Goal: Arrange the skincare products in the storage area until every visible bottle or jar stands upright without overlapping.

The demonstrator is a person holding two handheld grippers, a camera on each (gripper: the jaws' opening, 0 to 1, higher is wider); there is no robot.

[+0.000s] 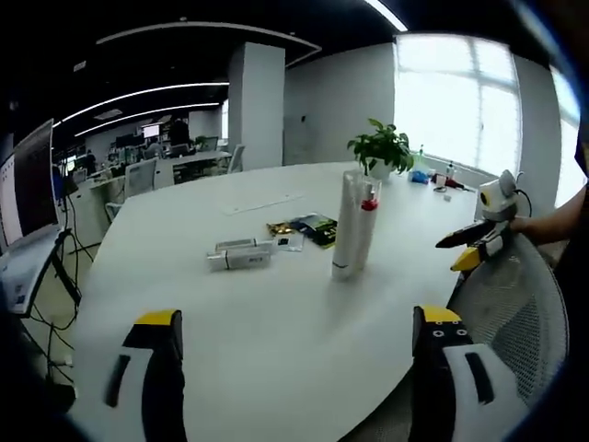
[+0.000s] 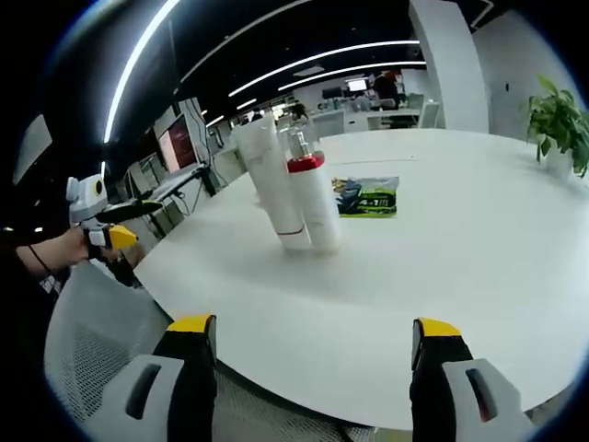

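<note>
Your left tool (image 1: 299,331) stood spread wide and empty over the near part of the white bench (image 1: 276,295), jaws well apart with nothing between them. Your right tool (image 2: 313,341) was likewise spread and empty, held over the bench edge (image 2: 442,276) above a mesh chair back (image 2: 101,341).

In the left gripper view, your right tool (image 1: 474,241) came in from the right, held in your hand (image 1: 529,224) just above the chair's mesh back (image 1: 515,304). In the right gripper view, your left tool (image 2: 115,226) appeared at the left, gripped by your hand (image 2: 64,247).

Two tall white tubes stood upright near the middle of the bench, touching side by side: a plain tube (image 2: 271,180) and a tube with a red collar (image 2: 313,198) under a clear cap. In the left gripper view the pair (image 1: 354,226) read almost as one column.

Two white boxes (image 1: 241,255) lay flat on the bench, left of the tubes and well apart from them. A small sachet (image 1: 290,242) lay just beside the boxes. A dark green packet (image 1: 315,228) lay flat behind the tubes; in the right gripper view it (image 2: 368,196) sat just right of them.

A potted plant (image 1: 382,149) stood at the far edge of the bench.
</note>
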